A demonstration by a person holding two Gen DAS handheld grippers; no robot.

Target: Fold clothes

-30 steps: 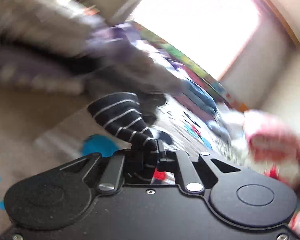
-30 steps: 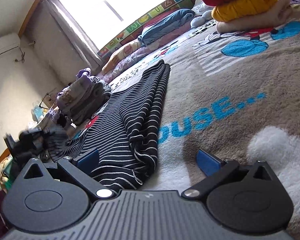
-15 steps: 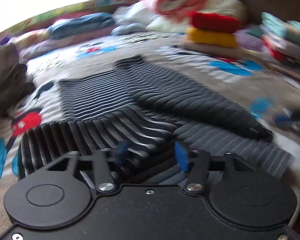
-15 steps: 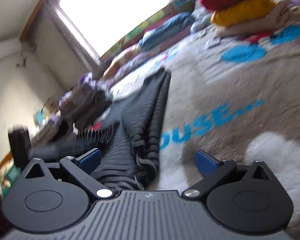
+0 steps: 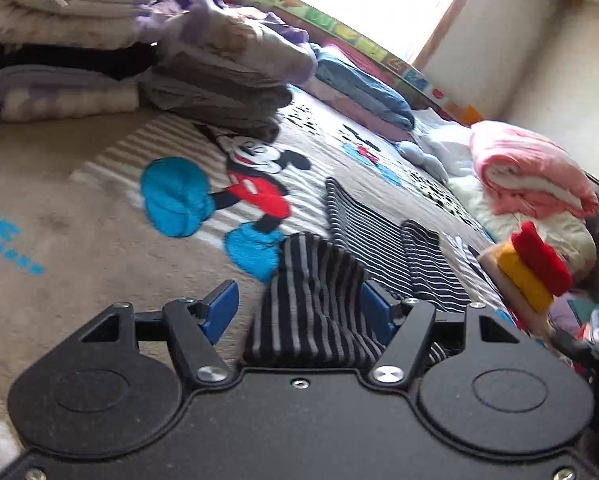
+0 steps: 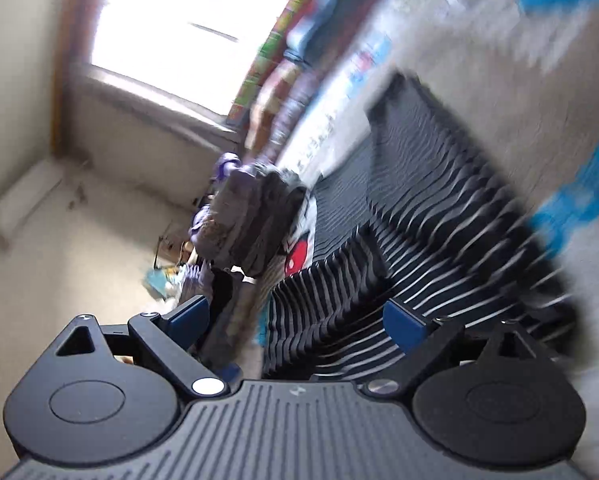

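Note:
A dark navy garment with thin white stripes [image 5: 383, 236] lies spread on the Mickey Mouse blanket [image 5: 59, 232] of a bed. In the left wrist view my left gripper [image 5: 299, 308] is open, and a bunched fold of the striped cloth [image 5: 311, 304] sits between its blue pads without being pinched. In the right wrist view, which is tilted and blurred, my right gripper [image 6: 299, 320] is open just above the striped garment [image 6: 439, 200], with a raised fold [image 6: 323, 312] lying between its fingers.
Piles of folded grey and purple clothes [image 5: 219, 60] stand at the far left of the bed. A pink blanket [image 5: 527, 172] and a red and yellow folded stack [image 5: 531, 272] lie at the right. Pillows line the window wall.
My left gripper let go of the striped sleeve it held a second ago and now stands open over a fold. My right gripper has rolled sideways and moved over the garment.

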